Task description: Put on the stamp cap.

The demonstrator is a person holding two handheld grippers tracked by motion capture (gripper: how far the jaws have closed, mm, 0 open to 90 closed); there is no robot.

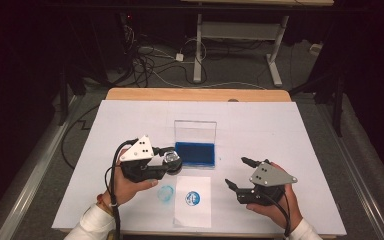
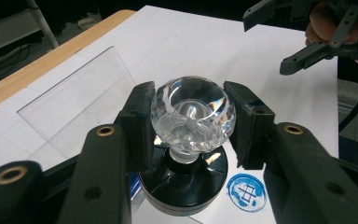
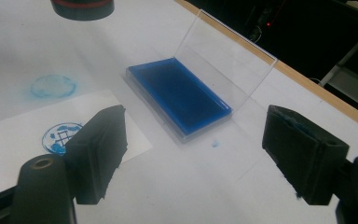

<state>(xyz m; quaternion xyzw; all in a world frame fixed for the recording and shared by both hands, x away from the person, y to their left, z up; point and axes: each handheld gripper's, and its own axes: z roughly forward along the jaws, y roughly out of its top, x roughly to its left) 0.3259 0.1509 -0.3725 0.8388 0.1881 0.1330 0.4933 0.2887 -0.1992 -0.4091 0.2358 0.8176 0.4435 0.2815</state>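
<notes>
Left hand-held gripper point(image 2: 193, 123) clamps crystal-knobbed stamp point(image 2: 192, 119); right hand-held gripper point(image 3: 196, 154), at 3 o'clock, stands wide, holding nothing.

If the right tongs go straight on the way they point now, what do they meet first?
Probably the open blue ink pad: in the right gripper view it lies dead ahead between the right tongs' open jaws, with bare white table cover before it. Depth is hard to judge.
</notes>
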